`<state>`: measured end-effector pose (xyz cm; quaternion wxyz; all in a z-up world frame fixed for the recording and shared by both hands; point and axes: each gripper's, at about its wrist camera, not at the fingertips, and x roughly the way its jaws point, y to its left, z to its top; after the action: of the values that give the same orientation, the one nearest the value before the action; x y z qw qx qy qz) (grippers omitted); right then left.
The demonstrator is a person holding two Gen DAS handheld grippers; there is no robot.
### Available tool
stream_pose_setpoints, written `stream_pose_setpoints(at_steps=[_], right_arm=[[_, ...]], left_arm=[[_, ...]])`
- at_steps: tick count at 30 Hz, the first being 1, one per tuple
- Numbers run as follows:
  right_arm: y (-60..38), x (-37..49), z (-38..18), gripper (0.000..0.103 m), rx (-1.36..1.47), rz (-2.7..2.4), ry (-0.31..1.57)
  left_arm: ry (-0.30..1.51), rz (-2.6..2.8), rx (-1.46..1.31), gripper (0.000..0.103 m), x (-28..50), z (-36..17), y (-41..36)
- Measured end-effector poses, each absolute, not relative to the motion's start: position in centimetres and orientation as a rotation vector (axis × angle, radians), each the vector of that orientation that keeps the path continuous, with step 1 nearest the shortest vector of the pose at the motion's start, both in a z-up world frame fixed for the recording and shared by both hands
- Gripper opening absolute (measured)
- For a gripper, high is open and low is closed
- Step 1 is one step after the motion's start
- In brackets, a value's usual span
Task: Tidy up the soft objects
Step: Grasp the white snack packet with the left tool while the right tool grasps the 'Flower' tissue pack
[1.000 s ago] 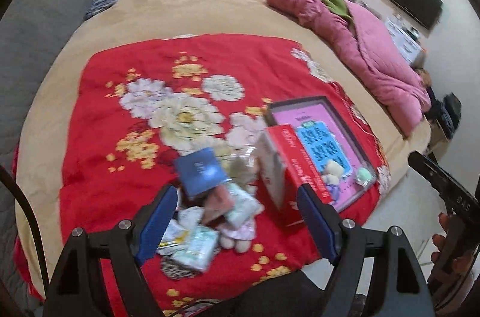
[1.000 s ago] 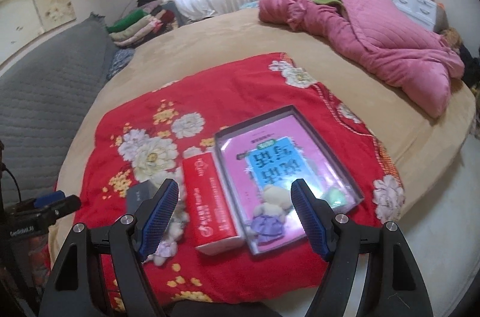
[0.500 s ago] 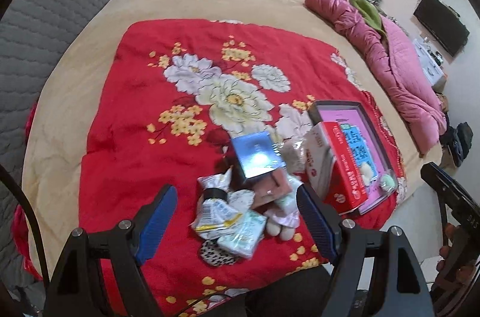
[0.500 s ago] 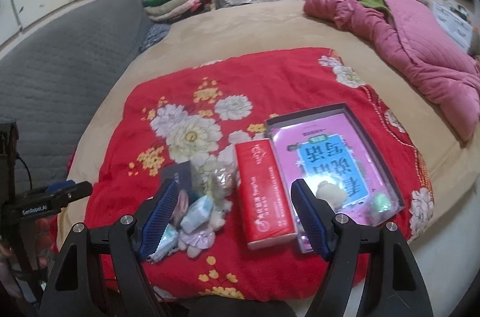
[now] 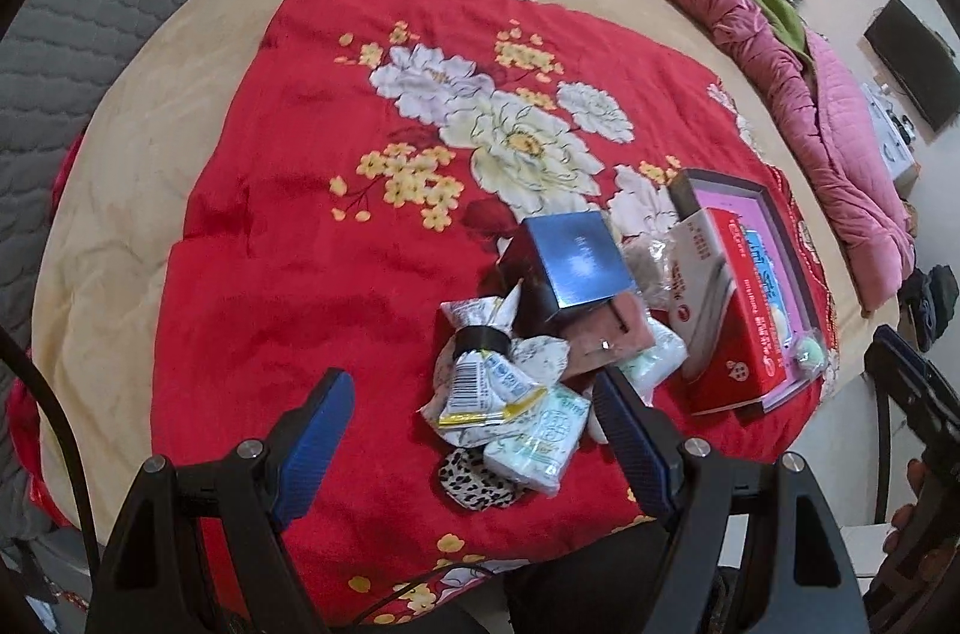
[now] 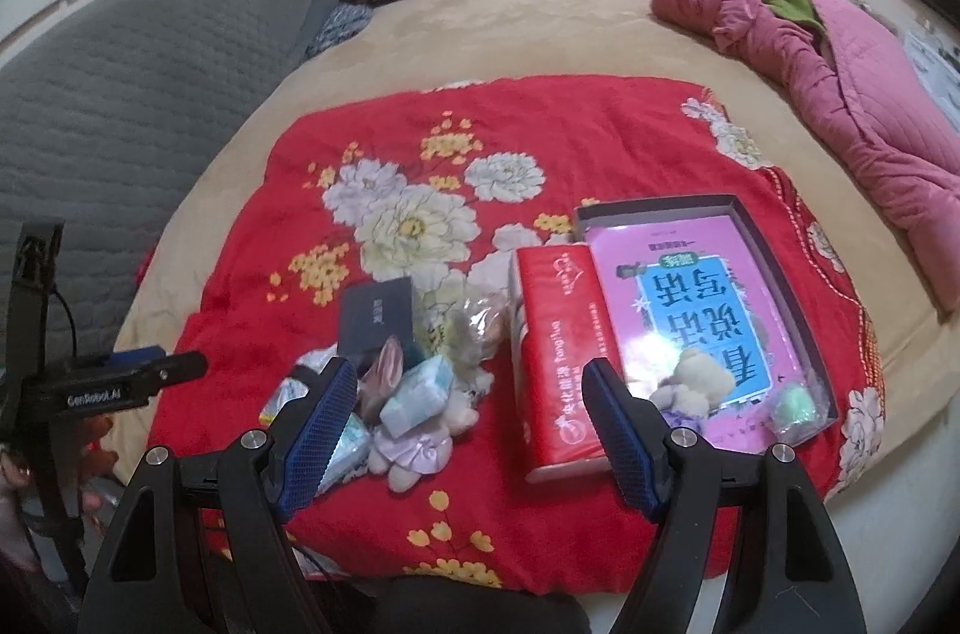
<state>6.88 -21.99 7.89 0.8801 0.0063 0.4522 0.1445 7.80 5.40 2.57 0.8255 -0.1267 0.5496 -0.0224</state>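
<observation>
Over the red floral blanket [image 5: 288, 238], both sets of jaws spread, empty, lower than before; leopard-print pouch [image 5: 474, 481] only visible from left wrist.

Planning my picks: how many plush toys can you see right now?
2: a rabbit plush in the pile left of the red tissue pack, and a plush inside the tray. Others may be buried.

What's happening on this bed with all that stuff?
A person holds a two-fingered claw in each hand above a red floral blanket. Both the left claw and right claw are open and hold nothing. On the blanket lies a heap of small soft items, beside a red tissue pack and a shallow box that already holds a small plush toy.
</observation>
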Motion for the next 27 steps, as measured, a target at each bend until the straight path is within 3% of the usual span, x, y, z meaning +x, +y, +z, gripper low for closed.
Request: stream_pose_setpoints(at_steps=[27], right_arm=[[-13.0,10.8,-5.8,0.078,-0.343,0.440,1.111]], left_arm=[[1.348,-0.017,-0.288,0.081,11.3,-6.0,5.0]])
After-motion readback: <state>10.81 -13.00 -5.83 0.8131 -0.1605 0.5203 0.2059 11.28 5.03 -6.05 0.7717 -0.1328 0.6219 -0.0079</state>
